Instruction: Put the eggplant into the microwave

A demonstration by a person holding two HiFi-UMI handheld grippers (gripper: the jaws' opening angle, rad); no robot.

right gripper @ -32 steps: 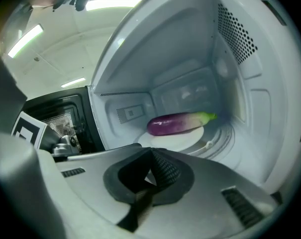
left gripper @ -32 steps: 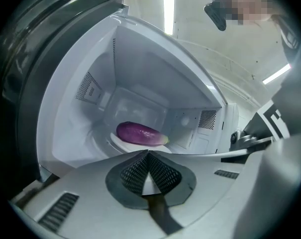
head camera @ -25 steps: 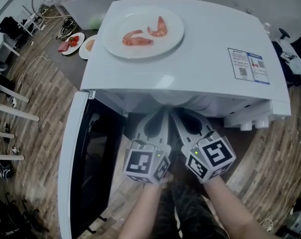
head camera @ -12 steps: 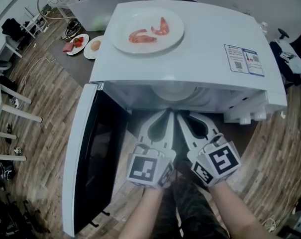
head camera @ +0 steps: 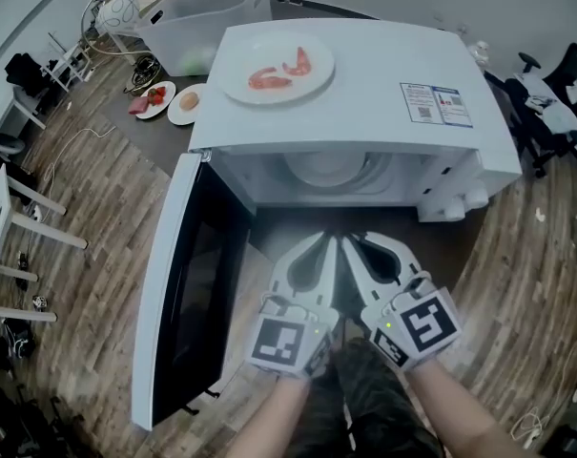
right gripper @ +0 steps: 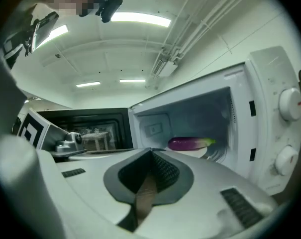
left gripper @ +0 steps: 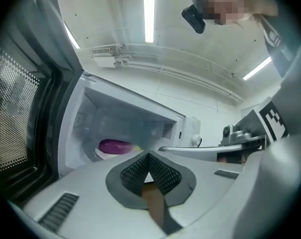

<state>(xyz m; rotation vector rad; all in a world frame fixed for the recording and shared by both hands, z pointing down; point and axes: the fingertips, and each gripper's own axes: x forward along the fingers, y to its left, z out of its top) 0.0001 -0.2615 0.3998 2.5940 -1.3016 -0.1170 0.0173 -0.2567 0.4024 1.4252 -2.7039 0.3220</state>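
Left gripper (head camera: 326, 242) and right gripper (head camera: 353, 242) closed tight, both empty, side by side just outside microwave (head camera: 364, 93) opening. Eggplant (right gripper: 190, 143) lay on turntable (right gripper: 210, 152) inside microwave. Door (head camera: 169, 284) stood open.

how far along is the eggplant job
Done: the purple eggplant lies on a round white plate inside the white microwave. In hand: nothing; both the left hand-held gripper and the right hand-held gripper are shut, empty, outside the opening. Left: perhaps only closing the open black-windowed door.
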